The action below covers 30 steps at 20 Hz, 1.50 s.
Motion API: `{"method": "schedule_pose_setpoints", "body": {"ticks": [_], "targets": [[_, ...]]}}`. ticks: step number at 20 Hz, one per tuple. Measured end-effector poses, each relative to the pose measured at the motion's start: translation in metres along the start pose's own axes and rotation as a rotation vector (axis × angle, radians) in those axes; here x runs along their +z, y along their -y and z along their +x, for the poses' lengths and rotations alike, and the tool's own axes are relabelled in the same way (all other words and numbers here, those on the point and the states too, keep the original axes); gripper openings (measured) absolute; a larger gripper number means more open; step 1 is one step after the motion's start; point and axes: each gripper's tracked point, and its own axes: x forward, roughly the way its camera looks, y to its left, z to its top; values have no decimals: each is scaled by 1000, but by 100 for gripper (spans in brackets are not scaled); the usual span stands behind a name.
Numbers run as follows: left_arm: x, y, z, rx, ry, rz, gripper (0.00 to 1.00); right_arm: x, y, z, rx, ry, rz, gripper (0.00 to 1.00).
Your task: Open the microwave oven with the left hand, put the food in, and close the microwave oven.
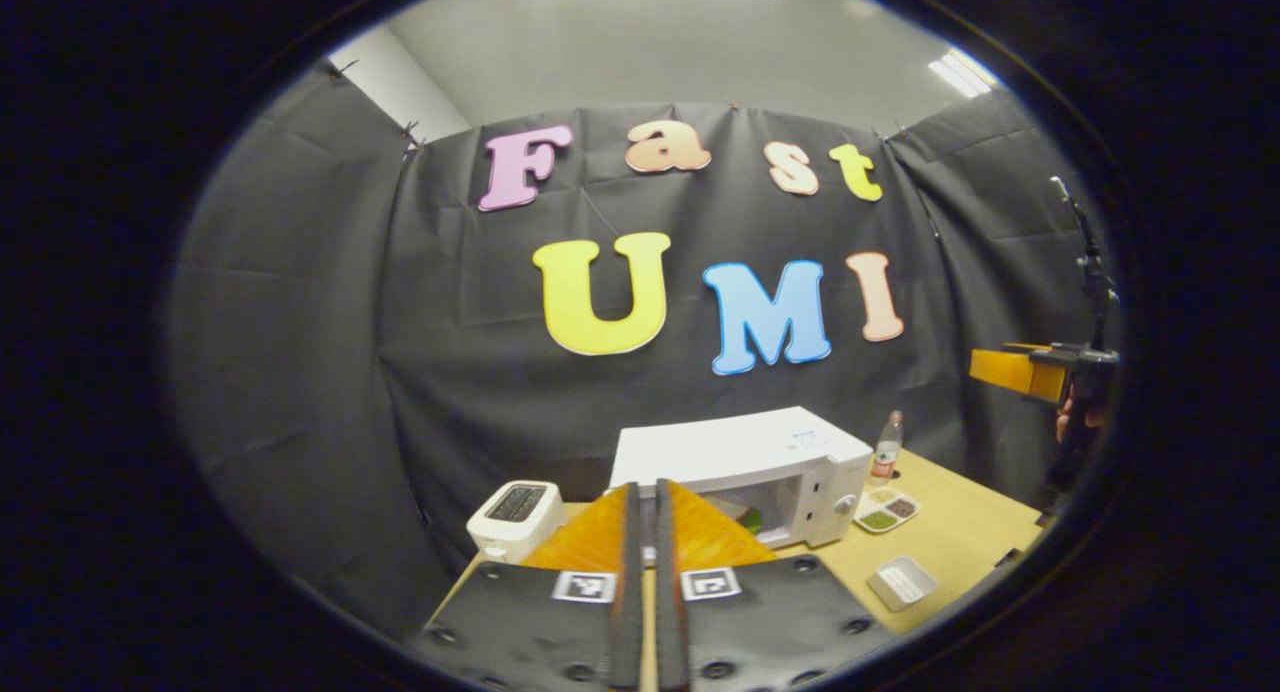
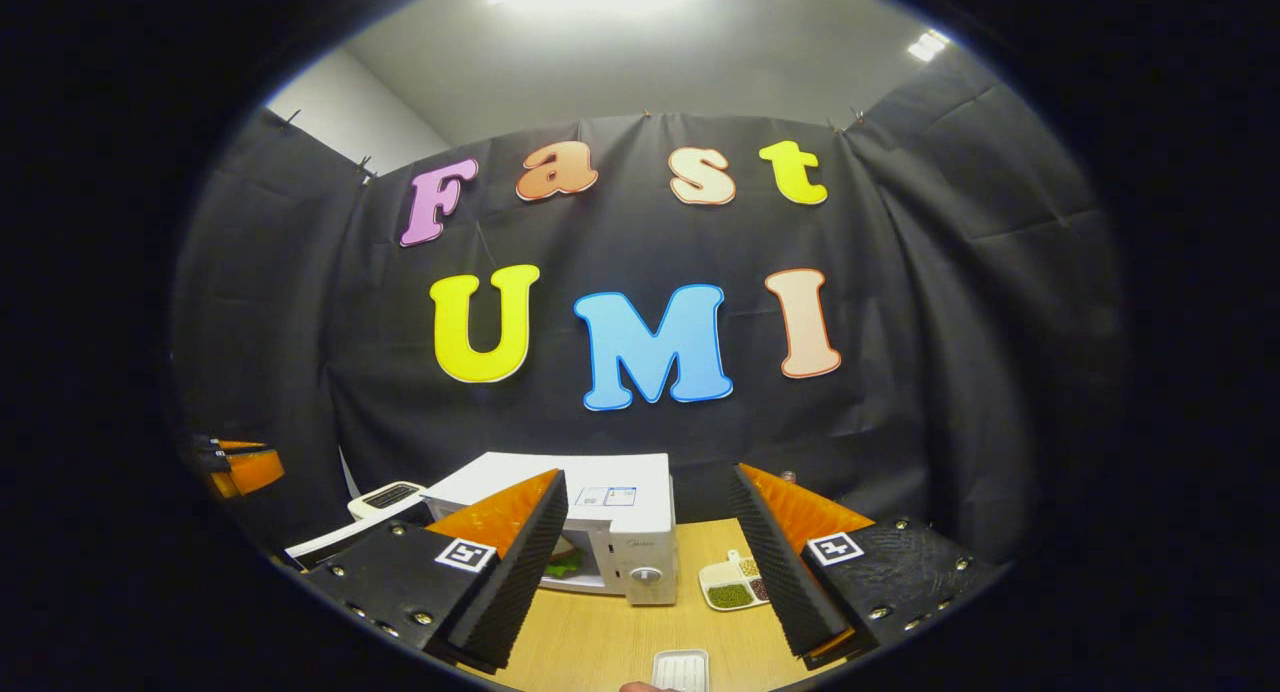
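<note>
Bench (image 2: 590, 642) — pale wood, set against the cloth wall. Microwave (image 1: 740, 447) sits at its middle, white, control knob on the right of its face. In the right gripper view its door (image 2: 320, 544) seems swung out to the left, cavity open; something green, likely the food (image 2: 562, 564), lies inside. Read from the left gripper view, the same green patch shows through the front (image 1: 752, 518), but there I cannot tell whether the door is open.

Toaster (image 1: 515, 514) stands left of the microwave, just beside it. A bottle (image 1: 886, 450) stands at its right rear. In front of that, a divided dish (image 1: 886, 510) with small heaps of something green and brown. Nearer, a small white tray (image 1: 902, 582), apart from the rest.

Left gripper (image 1: 645, 572) — jaws clenched together, nothing between them, held well back from the microwave and above the bench. Right gripper (image 2: 650, 562) — jaws spread wide, released, empty, also hanging back.

Judgement: food looks placed; the step in hand is closing. Next move calls for the left gripper to get behind the door's free edge and push it round until it latches.

Hard to make out: the door edge, partly behind a finger (image 2: 510, 562); what the food is; dish contents.
</note>
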Motion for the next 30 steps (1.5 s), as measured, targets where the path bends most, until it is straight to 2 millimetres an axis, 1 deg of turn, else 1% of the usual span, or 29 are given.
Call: {"method": "schedule_pose_setpoints", "body": {"ticks": [1, 2, 3, 4, 5, 6, 7, 8, 11, 13, 15, 17, 18, 19, 20, 21, 23, 26, 28, 30], "targets": [[-9, -3, -4, -24, -8, -13, 7, 1, -4, -1, -3, 1, 8, 97], [-14, -14, -10, -27, -18, -12, 7, -1, -6, -2, -8, 2, 10, 97], [-19, -29, -16, 0, -27, 3, 7, -2, -7, -1, -14, 1, 8, 97], [-29, -43, -18, 14, -45, 14, 7, -5, -8, -2, -20, -1, 6, 97], [-40, -51, -21, 20, -65, 20, 7, -7, -10, -2, -25, -7, 7, 97], [-52, -59, -22, 27, -84, 27, 10, -10, -12, -2, -29, -12, 9, 97], [-63, -67, -25, 31, -102, 32, 7, -11, -14, -2, -33, -19, 12, 97], [-76, -75, -28, 38, -123, 33, 7, -14, -14, -4, -37, -27, 14, 97], [-122, -103, -37, 67, -202, 14, 7, -16, -18, -7, -46, -41, 17, 97], [-146, -111, -44, 65, -244, -17, 7, -16, -19, -9, -55, -40, 7, 97], [-171, -115, -49, 52, -287, -31, 7, -16, -21, -12, -63, -41, -3, 97], [-188, -108, -52, 20, -325, -39, 7, -19, -21, -14, -72, -47, -6, 97], [-196, -104, -52, 0, -336, -43, 10, -21, -21, -16, -76, -51, -6, 97], [-200, -98, -51, -19, -342, -47, 7, -22, -23, -16, -80, -56, -3, 97], [-203, -91, -50, -42, -347, -49, 7, -24, -24, -18, -84, -61, -1, 97], [-204, -88, -51, -46, -351, -40, 7, -25, -25, -19, -88, -64, 0, 97], [-204, -73, -51, -99, -347, -46, 7, -24, -27, -21, -97, -65, 4, 97], [-195, -41, -51, -189, -329, -54, 7, -21, -31, -26, -107, -52, 7, 97], [-189, -13, -49, -259, -321, -73, 7, -17, -31, -29, -116, -42, -4, 97], [-187, 15, -44, -319, -318, -81, 7, -15, -28, -31, -128, -33, -6, 97]]}}
